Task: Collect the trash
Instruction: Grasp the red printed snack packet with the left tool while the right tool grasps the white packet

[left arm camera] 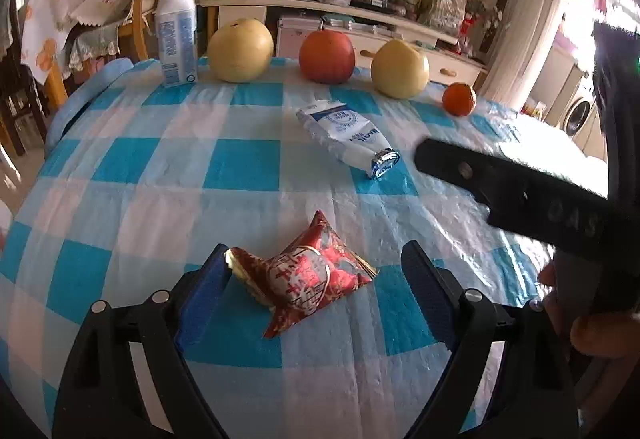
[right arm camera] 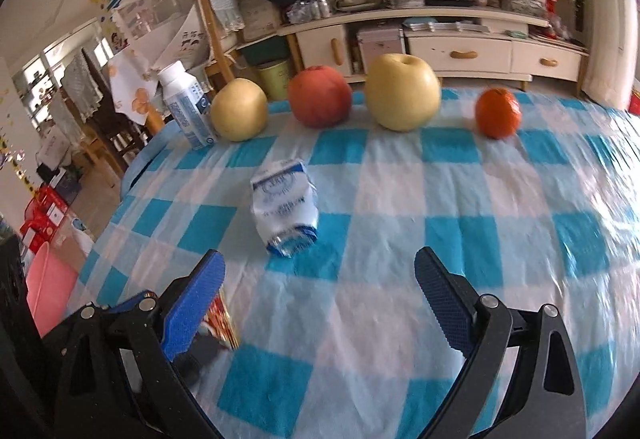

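Nothing looks collected yet: both pieces of trash lie on the desk point(left arm camera: 120, 167), which is covered in a blue-and-white checked cloth, and no bin is clearly visible in either view.

In the left wrist view the left gripper point(left arm camera: 316, 271) has its fingers spread wide, with the red snack wrapper point(left arm camera: 308, 275) lying flat on the cloth between them at lower centre. The left blue pad seems to touch or nearly touch the wrapper's torn gold edge, while the right pad stands apart from it, so the wrapper is framed but not gripped.

The crushed white-and-blue milk bottle point(right arm camera: 286, 213) lies on its side near the middle of the desk, cap end toward the camera. In the right wrist view the right gripper point(right arm camera: 320, 279) is also wide, empty, and the bottle sits just above and left of the gap between its fingers, not yet within them.

Along the far edge, in the upper part of both frames, stand an upright white bottle point(left arm camera: 176, 35), two yellow pears point(left arm camera: 241, 51), a red apple point(left arm camera: 327, 57) and a small orange point(left arm camera: 459, 99); the fruit is probably not trash, the upright bottle I cannot judge.

So, as I judge it, both pickups and the disposal remain, the wrapper being closest to a grasp
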Demonstrator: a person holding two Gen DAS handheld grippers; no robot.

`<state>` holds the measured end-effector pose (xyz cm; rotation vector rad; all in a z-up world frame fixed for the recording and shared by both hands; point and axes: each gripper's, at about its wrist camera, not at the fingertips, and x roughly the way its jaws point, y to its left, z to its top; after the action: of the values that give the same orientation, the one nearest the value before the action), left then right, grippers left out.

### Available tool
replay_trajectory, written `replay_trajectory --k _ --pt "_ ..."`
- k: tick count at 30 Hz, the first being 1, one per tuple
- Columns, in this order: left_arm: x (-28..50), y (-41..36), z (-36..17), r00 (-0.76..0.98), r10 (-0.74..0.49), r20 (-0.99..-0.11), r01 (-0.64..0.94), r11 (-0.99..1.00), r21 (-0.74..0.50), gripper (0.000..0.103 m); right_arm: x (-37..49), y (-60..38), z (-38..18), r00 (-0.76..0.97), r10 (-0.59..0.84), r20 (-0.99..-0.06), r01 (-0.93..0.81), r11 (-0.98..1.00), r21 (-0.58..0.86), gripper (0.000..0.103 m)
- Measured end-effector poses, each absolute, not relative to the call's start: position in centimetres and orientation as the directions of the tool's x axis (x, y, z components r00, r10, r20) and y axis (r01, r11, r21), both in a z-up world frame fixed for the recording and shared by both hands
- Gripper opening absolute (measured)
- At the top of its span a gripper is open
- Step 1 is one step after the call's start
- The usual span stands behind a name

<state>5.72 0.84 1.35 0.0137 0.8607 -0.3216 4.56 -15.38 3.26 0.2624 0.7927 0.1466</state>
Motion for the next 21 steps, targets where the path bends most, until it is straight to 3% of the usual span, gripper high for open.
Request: replay_trajectory --k 9,11,15,17,21 --pt "6.3 0.5 1.3 0.613 -0.234 -0.754 0.271 0.960 -0.077 0.086 8.1 -14.2 2.7 0.677 0.258 -0.690 -0.091 0.959 0.269 0.095" --pt "6.4 0.5 1.2 0.613 -0.223 -0.758 0.264 0.962 -0.069 0.081 8.8 -13.9 2.5 0.674 0.261 -0.691 -0.102 0.959 0.263 0.094" --pt "6.7 0.7 1.1 0.613 -0.213 -0.761 0.252 0.965 -0.067 0.077 9.7 -12.7 2.5 0.660 0.281 -0.696 -0.152 0.958 0.242 0.085" --pt "6.8 0.8 1.0 0.611 -0.210 -0.763 0.247 0.967 -0.068 0.069 10.0 -12.1 2.2 0.652 0.277 -0.706 -0.170 0.961 0.219 0.084" --pt "6.9 1.1 0.8 0.600 -0.219 -0.770 0.239 0.967 -0.088 0.062 10.6 -11.3 1.4 0.637 0.263 -0.725 -0.186 0.965 0.186 0.074"
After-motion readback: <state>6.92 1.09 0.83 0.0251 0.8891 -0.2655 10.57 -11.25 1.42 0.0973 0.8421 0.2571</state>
